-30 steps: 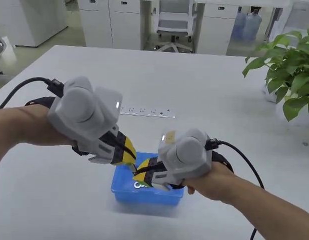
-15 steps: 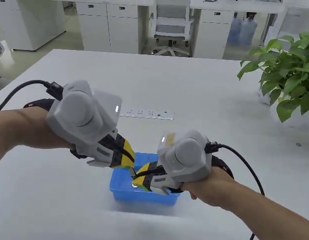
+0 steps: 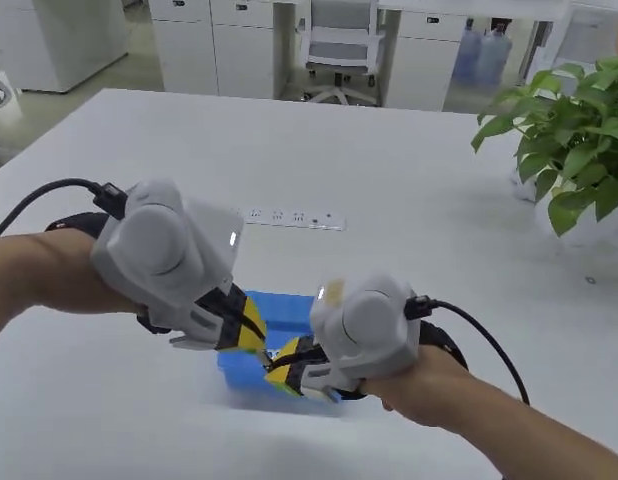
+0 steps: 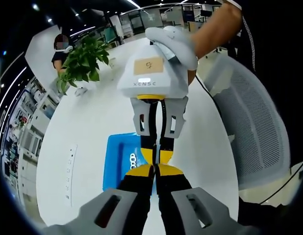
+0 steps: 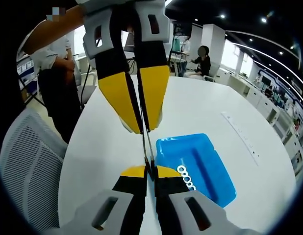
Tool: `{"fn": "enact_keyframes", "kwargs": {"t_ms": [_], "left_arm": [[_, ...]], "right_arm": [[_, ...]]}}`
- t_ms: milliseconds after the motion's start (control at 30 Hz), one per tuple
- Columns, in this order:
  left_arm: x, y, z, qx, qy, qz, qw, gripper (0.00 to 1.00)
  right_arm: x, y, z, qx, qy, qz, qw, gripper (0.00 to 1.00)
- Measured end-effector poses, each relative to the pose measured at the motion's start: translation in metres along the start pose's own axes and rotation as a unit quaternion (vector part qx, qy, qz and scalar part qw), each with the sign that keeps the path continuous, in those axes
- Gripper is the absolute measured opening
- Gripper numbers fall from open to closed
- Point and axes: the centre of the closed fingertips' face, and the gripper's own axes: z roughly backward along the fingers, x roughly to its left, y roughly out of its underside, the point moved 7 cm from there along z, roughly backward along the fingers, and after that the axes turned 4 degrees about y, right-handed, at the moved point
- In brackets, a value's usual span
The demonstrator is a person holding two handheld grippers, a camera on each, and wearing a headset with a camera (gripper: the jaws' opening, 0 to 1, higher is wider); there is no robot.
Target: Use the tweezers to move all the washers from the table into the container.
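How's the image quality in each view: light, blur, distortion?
Head view: even, diffuse light, with only a soft shadow beside the blue container. Left gripper view: heavy fisheye bends the table edge, ceiling lamps show as small bright spots, and the washers are readable. Right gripper view: same bending, yet the tweezers and washers look crisp.

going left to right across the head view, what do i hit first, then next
left gripper → right gripper → potted plant. The blue container lies behind both sets of jaws, so its place in the order is unclear and it is left out.
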Motion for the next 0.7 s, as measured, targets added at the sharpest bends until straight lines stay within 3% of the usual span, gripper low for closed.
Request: {"fn": "enact_keyframes", "kwargs": {"t_ms": [267, 700], "left_arm": [[-0.01, 0.012, -0.012, 0.019, 0.006, -0.004, 0.9998, 0.06], [-0.02, 0.026, -0.03, 0.03, 0.013, 0.002, 0.9995, 0.06]], "right_arm": [[0.009, 0.012, -0.002, 0.02, -0.006, 0.015, 0.9997, 0.05], [0.018, 0.028, -0.005, 0.049, -0.018, 0.026, 0.9983, 0.05]]}}
